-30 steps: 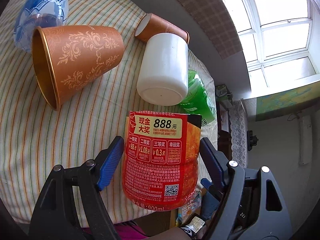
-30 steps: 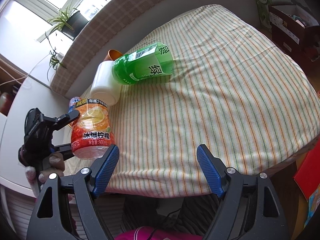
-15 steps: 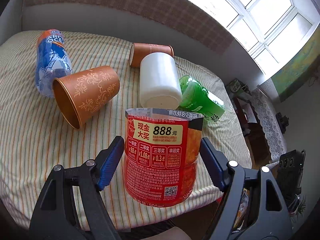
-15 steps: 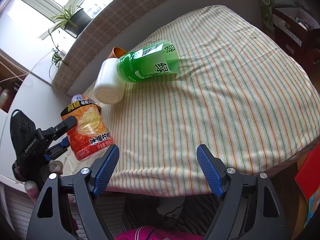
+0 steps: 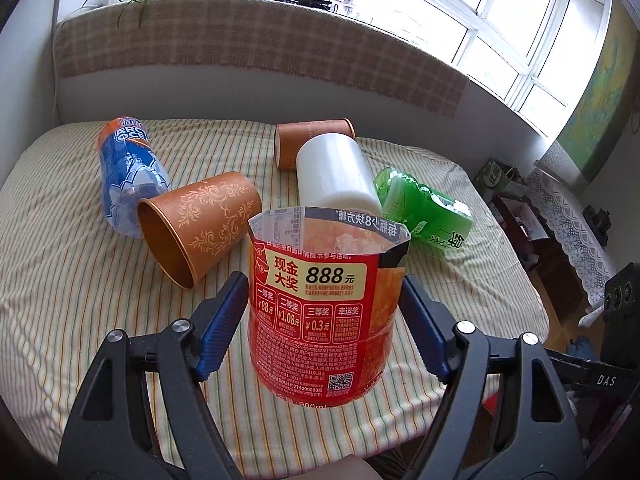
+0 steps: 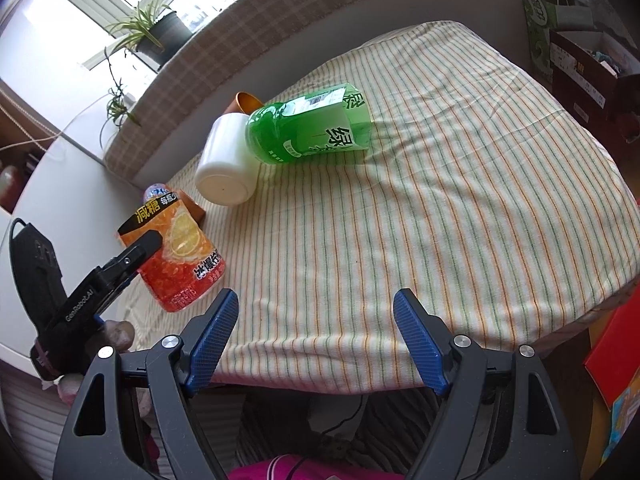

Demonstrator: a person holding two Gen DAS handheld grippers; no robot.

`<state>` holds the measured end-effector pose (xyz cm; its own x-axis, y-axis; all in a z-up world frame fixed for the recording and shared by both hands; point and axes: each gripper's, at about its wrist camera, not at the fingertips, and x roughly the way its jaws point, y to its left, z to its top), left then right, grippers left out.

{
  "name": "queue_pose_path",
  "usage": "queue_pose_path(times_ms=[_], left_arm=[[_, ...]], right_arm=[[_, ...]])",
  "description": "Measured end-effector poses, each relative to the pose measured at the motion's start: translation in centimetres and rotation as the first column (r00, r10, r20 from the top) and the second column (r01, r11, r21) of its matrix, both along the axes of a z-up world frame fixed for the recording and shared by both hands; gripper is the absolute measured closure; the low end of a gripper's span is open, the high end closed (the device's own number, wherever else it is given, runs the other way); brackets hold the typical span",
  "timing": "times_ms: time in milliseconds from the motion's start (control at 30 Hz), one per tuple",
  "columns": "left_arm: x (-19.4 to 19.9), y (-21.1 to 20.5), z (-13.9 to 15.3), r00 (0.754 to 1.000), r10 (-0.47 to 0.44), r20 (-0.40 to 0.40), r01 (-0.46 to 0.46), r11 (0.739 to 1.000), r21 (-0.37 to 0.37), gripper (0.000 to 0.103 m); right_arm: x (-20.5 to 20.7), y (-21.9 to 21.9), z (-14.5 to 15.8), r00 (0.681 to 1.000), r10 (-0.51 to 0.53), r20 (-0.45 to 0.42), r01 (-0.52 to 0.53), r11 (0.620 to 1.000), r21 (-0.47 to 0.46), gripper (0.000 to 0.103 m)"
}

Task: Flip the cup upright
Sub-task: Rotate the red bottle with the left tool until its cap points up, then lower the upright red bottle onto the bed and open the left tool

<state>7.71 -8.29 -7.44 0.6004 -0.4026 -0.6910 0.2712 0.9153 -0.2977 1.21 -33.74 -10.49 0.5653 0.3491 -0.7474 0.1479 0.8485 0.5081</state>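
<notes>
A red cup cut from a drink bottle [image 5: 324, 312] stands with its open, jagged rim up between the blue fingers of my left gripper [image 5: 324, 292], which is shut on its sides. In the right wrist view the same red cup [image 6: 180, 256] leans slightly at the table's front left corner; whether its base rests on the cloth I cannot tell. My right gripper [image 6: 316, 312] is open and empty above the front edge of the striped table [image 6: 440, 220].
Lying on their sides behind the red cup are an orange patterned cup [image 5: 200, 224], a white cup [image 5: 336, 172], a brown cup [image 5: 312, 140], a green bottle cup [image 5: 424, 212] and a blue bottle [image 5: 128, 164]. Boxes and bags stand at the right [image 6: 580, 52].
My left gripper has turned the red cup from steeply tilted to nearly upright and carried it down toward the table's front left corner. The right gripper has barely moved.
</notes>
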Motion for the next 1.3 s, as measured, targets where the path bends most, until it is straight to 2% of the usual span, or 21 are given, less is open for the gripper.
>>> queue_pose_path(times_ms=[800, 1033, 1300], left_arm=[[-2.9, -0.5, -0.2, 0.997, -0.075, -0.022, 0.075, 0.997, 0.002, 0.024], [-3.3, -0.4, 0.0, 0.994, -0.099, -0.047, 0.098, 0.995, -0.028, 0.018], [-4.4, 0.4, 0.0, 0.994, -0.097, -0.056, 0.096, 0.995, -0.026, 0.015]], right_arm=[[0.0, 1.5, 0.5, 1.000, 0.022, 0.008, -0.022, 1.000, -0.020, 0.023], [-0.2, 1.9, 0.9, 0.999, 0.026, 0.023, -0.025, 0.999, -0.039, 0.023], [-0.4, 2.6, 1.9, 0.998, 0.038, 0.055, -0.033, 0.996, -0.085, 0.023]])
